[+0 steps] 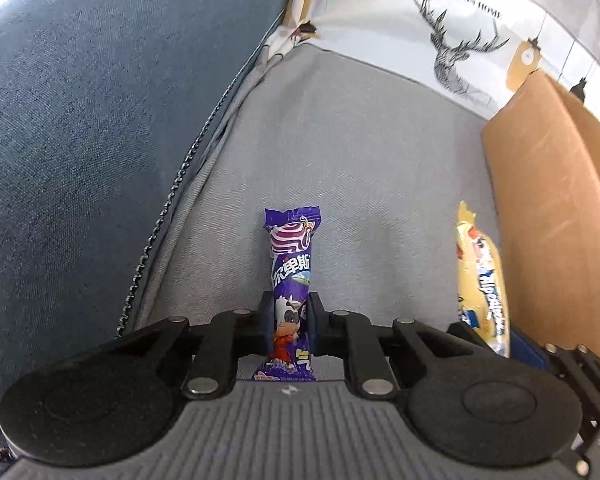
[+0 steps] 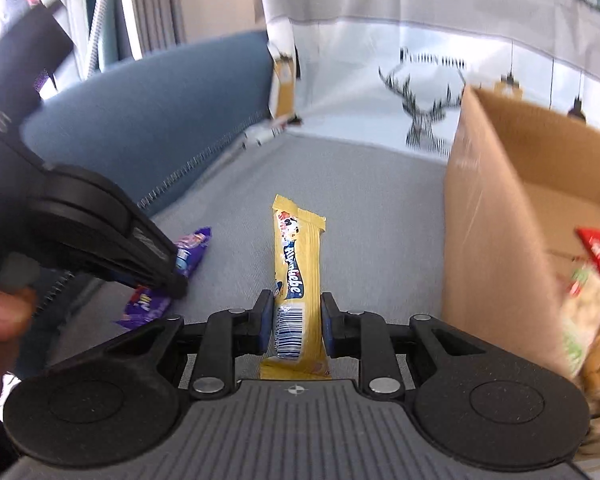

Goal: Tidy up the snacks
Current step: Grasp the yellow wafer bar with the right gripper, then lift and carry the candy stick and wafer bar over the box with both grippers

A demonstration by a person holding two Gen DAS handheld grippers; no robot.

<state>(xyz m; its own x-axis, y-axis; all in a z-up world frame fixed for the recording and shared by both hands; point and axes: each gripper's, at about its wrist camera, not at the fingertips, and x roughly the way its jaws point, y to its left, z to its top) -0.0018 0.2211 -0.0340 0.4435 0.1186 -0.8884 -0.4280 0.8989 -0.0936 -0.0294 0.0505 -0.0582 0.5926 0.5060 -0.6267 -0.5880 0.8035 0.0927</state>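
Purple candy stick (image 1: 290,280) sits clamped in our left tool (image 1: 290,326), pads pressing both sides of the wrapper near its lower end, the stick pointing away from us over the grey sofa seat (image 1: 340,140). Yellow candy stick (image 2: 298,276) is clamped the same way in our right tool (image 2: 296,322), barcode end between the pads, also over the seat. From the left wrist view we see the yellow stick (image 1: 480,280) just beside the cardboard box (image 1: 548,208), on its left. From the right wrist view the box (image 2: 496,184) stands open to the right of the yellow stick, with a red packet (image 2: 598,250) and other wrapped snacks inside, too blurred to tell apart. Left tool (image 2: 168,276) shows there too, gripping the purple stick (image 2: 188,252), with a hand (image 2: 0,320) behind it. Blue cushion (image 1: 100,120) borders the seat on the left; a deer-print cloth (image 1: 460,40) hangs behind.
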